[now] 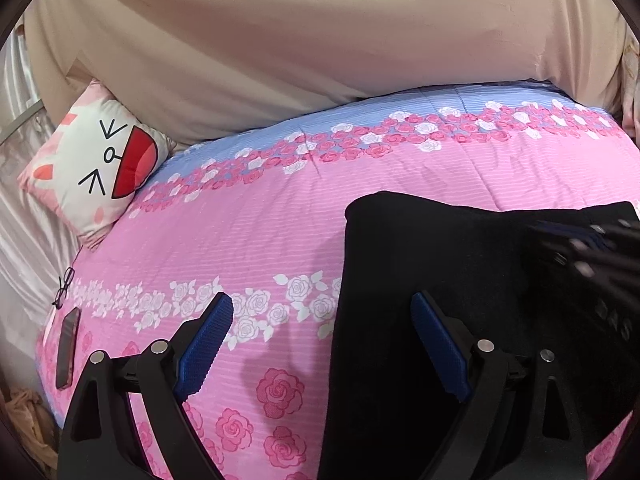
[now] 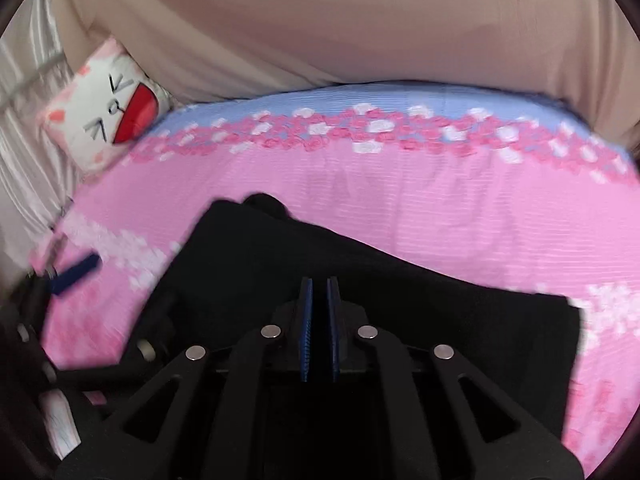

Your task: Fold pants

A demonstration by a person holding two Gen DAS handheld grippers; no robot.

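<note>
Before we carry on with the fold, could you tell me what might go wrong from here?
1. The right gripper is shut above the black pants; whether it pinches any cloth is unclear, so a pull might move nothing.
2. The left gripper is open, straddling the pants' edge, which it could bunch.
3. Glasses and a phone lie near the bed's edge, where dragged fabric might catch them.

A bedroom in a home is showing here. A pink and blue rose-print quilt (image 1: 248,216) is covering the bed. A cartoon-face cushion (image 1: 96,164) is leaning at the quilt's far left corner, beige drapery (image 1: 280,40) is hanging behind the quilt, and eyeglasses (image 1: 65,284) are lying at its left edge.
</note>
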